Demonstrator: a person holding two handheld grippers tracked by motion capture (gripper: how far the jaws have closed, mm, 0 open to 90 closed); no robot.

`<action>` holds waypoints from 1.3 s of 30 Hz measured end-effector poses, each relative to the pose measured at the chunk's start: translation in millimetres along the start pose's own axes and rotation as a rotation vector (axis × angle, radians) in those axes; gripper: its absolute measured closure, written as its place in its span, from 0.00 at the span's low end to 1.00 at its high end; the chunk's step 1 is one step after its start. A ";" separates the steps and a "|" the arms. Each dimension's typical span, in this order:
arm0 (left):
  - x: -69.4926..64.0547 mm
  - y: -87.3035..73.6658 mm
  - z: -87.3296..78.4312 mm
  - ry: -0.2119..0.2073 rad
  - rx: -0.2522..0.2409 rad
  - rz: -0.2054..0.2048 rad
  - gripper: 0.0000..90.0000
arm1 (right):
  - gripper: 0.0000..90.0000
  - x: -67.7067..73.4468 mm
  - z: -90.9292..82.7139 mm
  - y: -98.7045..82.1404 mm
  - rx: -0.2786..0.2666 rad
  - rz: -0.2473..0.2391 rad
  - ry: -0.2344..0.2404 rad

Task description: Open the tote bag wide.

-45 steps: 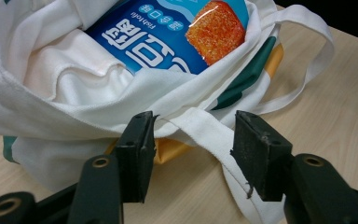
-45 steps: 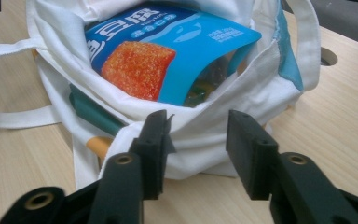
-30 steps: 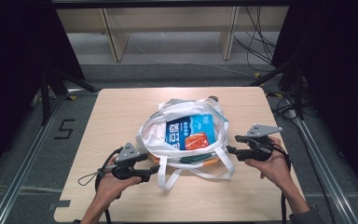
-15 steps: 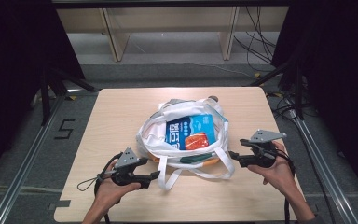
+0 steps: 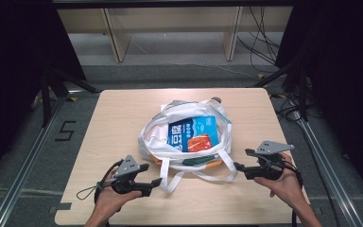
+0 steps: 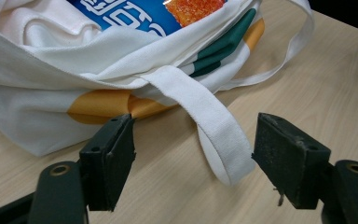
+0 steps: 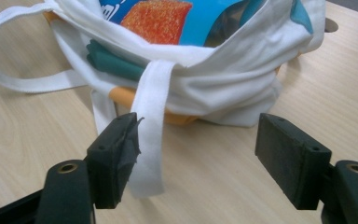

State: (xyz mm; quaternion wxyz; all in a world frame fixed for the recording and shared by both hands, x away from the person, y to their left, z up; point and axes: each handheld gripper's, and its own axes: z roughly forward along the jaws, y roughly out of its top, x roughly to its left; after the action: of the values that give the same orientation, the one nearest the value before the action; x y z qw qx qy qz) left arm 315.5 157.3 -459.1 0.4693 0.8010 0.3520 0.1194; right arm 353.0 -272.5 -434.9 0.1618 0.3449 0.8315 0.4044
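left claw [image 5: 157, 182]: spread wide, you've lined it up on a strap [image 6: 213, 128] | right claw [image 5: 238, 167]: spread too; bag [image 5: 184, 137] slumped on counter [image 5: 118, 118]

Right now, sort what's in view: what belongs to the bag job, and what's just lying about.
In the job:
bag
straps
blue packet
left tongs
right tongs

Lying about:
shelf
cables

— What carries it all?
— A pale wooden counter [image 5: 123, 118], rectangular, standing on a grey floor [image 5: 23, 156].
— And directly on it?
— One white cloth bag [image 5: 189, 137] near the middle — slumped open, its straps [image 5: 203, 172] trailing flat over the wood toward the near edge.
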 end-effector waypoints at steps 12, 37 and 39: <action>-5.9 -13.8 -2.2 0.000 -0.008 -0.010 0.30 | 0.33 9.5 -4.3 -18.0 -0.006 0.022 -0.002; -19.8 -40.2 -13.1 0.008 -0.004 0.003 0.28 | 0.33 21.9 -14.4 -59.2 0.027 0.004 -0.018; -20.7 -42.8 -14.0 0.012 -0.013 -0.016 0.28 | 0.33 22.6 -15.4 -61.5 0.022 0.000 -0.017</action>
State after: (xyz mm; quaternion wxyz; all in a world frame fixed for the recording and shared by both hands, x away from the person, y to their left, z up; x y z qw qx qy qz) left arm 273.9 166.0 -484.5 0.4734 0.7943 0.3605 0.1229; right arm 301.3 -291.9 -473.3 0.1651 0.3501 0.8345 0.3921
